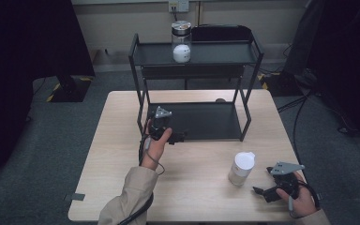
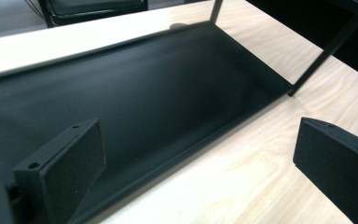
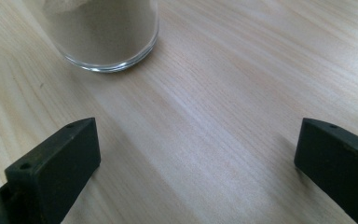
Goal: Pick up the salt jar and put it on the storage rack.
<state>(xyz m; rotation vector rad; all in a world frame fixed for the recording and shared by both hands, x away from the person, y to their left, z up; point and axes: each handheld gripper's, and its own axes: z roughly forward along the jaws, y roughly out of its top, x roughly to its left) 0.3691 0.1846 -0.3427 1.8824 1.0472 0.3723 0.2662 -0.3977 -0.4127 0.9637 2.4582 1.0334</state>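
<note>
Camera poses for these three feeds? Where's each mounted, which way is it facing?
High view: fixed above the person's side, facing forward and down on the light wooden table and black two-tier metal rack; both forearms, hands, left gripper and right gripper show.
Left gripper view: rides the left gripper, facing the rack's lower shelf; open black jaws show.
Right gripper view: rides the right gripper, facing the tabletop and a clear glass jar of beige powder; open jaws show.
Shared: high and right gripper views both show that jar.

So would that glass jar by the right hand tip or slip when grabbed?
The jar looks tall and narrow, so a high push might tip it. Its smooth glass wall could be slippery. The powder filling it probably adds weight low down, steadying it. The right tool is open beside it.
</note>
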